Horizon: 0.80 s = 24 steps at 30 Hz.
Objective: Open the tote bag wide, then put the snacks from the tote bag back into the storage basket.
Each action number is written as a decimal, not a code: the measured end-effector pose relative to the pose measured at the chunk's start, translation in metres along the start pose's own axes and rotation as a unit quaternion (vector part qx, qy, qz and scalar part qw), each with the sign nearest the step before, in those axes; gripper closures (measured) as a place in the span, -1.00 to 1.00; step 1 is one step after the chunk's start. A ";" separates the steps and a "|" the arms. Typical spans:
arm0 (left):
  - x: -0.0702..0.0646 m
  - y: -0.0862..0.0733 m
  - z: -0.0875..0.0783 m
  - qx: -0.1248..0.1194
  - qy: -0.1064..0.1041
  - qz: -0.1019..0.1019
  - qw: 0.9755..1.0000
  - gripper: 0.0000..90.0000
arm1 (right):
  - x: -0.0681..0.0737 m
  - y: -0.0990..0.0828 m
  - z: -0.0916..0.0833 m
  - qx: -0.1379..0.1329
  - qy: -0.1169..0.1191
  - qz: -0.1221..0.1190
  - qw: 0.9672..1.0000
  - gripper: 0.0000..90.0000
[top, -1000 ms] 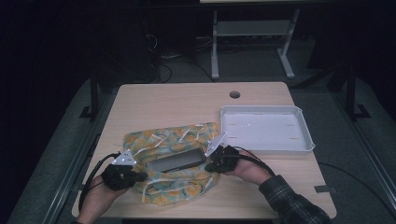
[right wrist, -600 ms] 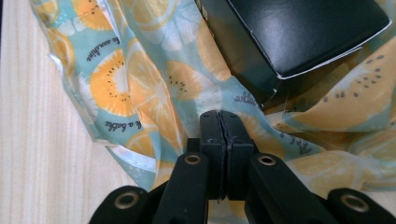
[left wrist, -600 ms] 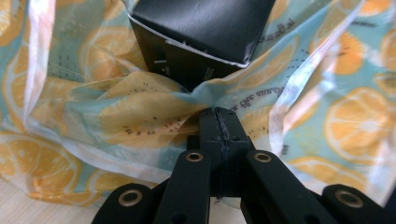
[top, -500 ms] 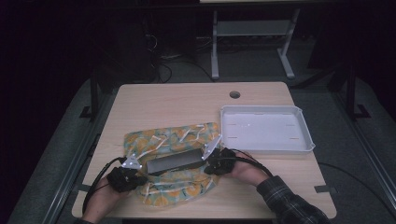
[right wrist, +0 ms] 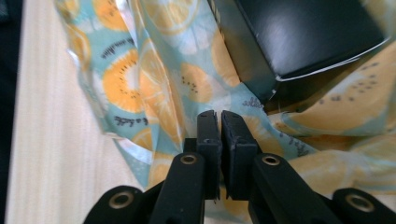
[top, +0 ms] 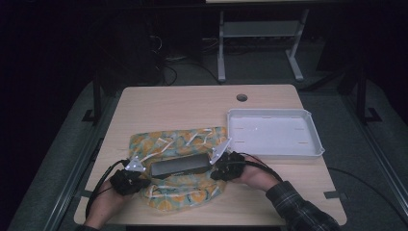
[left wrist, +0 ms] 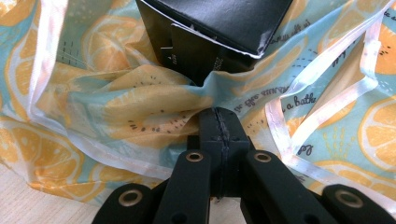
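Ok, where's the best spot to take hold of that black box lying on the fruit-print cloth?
Probably across its short width near one end, from above. The black box lies flat and long on the cloth, its top face bare. The left gripper and right gripper sit at its two ends, so those ends are crowded.

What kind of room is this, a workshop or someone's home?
Probably a lab or recording studio, not a home: a bare wooden table under dark surroundings, a metal stand with cables on the floor behind, and a person working a fruit-print cloth with handheld grippers.
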State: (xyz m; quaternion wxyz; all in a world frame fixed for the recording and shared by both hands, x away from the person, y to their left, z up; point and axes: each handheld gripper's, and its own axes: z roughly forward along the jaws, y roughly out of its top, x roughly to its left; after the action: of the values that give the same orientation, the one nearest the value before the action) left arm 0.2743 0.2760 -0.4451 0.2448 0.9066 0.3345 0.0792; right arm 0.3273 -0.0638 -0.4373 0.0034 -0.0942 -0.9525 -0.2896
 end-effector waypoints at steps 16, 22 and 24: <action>0.001 -0.001 0.000 -0.006 -0.003 -0.006 1.000 0.99 | -0.010 0.015 -0.043 -0.053 0.018 -0.026 0.998 0.36; 0.002 -0.002 0.000 -0.008 -0.008 -0.011 1.000 0.99 | -0.018 0.031 -0.045 -0.059 0.021 -0.048 0.997 0.27; 0.002 -0.002 0.000 -0.009 -0.009 -0.013 1.000 0.99 | -0.020 0.037 -0.044 -0.056 0.023 -0.054 0.997 0.24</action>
State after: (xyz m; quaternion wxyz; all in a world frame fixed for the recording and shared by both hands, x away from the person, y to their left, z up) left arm 0.2749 0.2787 -0.4463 0.2567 0.9007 0.3433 0.0708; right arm 0.3517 -0.0617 -0.3817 0.0048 -0.0358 -0.9383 -0.3440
